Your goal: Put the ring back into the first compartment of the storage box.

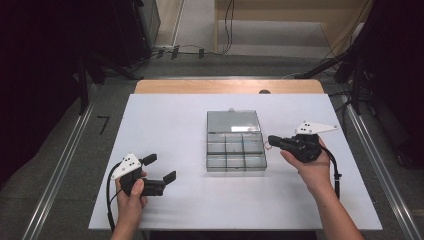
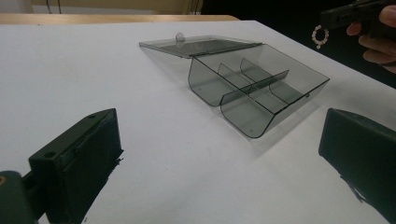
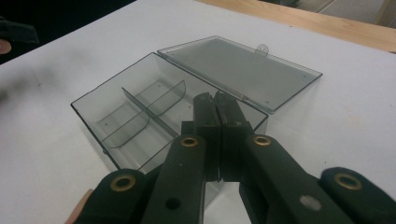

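Your left gripper (image 1: 161, 167) sits low left in the high view, near the table's (image 1: 170, 120) front edge, your hand wrapped round its body. Jaws stand wide apart, nothing between them. In the left gripper view the two black jaws flank bare white tabletop at lower left and lower right.

Your right gripper (image 1: 270, 139) is at mid right of the high view, tips pointing left toward the box (image 1: 235, 148), just beside its right wall. Jaws are pressed together. A small beaded ring (image 1: 268, 146) hangs at the tips; in the left gripper view that ring (image 2: 320, 36) shows pale and pinkish at upper right, dangling under the gripper's tip (image 2: 330, 17). You appear to have it pinched, though the contact itself is too small to make out. In the right gripper view the closed jaws (image 3: 216, 106) rise from the bottom centre and cover part of the box's near wall.

The box is clear grey plastic, centre of the table, divided into compartments by thin partitions; all look bare. Its tray (image 3: 116, 116) lies mid left in the right gripper view.

The lid (image 1: 233, 120) lies flat open on the far side, hinged to the tray, a small tab at its far edge.

Beyond the white sheet a strip of wooden tabletop (image 1: 200, 86) shows at upper centre.
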`<action>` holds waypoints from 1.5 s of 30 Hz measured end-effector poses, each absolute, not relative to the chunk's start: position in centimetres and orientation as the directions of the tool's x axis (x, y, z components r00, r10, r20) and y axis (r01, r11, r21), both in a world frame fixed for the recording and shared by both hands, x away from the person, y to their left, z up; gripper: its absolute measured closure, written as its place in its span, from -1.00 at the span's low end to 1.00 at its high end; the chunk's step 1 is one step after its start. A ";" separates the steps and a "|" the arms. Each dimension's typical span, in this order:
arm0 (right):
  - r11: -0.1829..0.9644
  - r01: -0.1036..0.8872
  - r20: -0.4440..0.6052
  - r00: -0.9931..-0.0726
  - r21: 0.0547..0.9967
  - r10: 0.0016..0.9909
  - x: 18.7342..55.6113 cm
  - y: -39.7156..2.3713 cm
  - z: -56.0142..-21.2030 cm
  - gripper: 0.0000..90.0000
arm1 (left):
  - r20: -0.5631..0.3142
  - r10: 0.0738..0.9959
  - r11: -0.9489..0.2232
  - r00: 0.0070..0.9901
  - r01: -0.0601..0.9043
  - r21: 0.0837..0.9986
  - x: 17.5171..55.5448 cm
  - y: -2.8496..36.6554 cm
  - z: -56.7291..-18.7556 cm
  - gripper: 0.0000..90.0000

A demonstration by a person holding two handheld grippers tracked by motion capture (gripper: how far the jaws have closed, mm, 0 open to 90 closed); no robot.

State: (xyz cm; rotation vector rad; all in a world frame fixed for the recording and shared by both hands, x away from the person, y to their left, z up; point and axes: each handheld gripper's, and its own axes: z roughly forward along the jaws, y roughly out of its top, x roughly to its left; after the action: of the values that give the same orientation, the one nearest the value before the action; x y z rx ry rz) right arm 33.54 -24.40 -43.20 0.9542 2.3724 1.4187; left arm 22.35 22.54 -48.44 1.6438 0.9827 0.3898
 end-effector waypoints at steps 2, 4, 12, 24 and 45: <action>0.328 0.416 0.136 -0.769 0.848 0.624 33.6 -24.2 -43.1 0.93 | -0.234 0.767 -0.030 0.597 0.398 0.917 22.4 22.6 -48.5 -1.00; 0.330 0.413 0.135 -0.773 0.849 0.620 33.7 -23.9 -43.1 0.93 | -0.234 0.767 -0.030 0.597 0.398 0.917 22.4 22.5 -48.5 -1.00; 0.335 0.412 0.136 -0.779 0.847 0.613 34.0 -23.0 -43.0 0.93 | -0.234 0.765 -0.031 0.600 0.397 0.918 22.4 22.5 -48.5 -1.00; 0.344 0.414 0.142 -0.788 0.843 0.599 34.5 -21.6 -43.5 0.93 | -0.228 0.766 -0.037 0.601 0.396 0.918 22.4 22.5 -48.5 -1.00; 0.359 0.406 0.140 -0.802 0.840 0.581 35.2 -19.4 -43.7 0.93 | -0.229 0.765 -0.036 0.602 0.394 0.918 22.4 22.6 -48.5 -1.00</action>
State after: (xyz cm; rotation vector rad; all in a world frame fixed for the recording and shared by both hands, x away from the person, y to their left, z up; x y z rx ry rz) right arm 35.24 -19.35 -43.73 0.8950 2.4344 1.4246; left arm 22.41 22.60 -48.48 1.6521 0.9761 0.3921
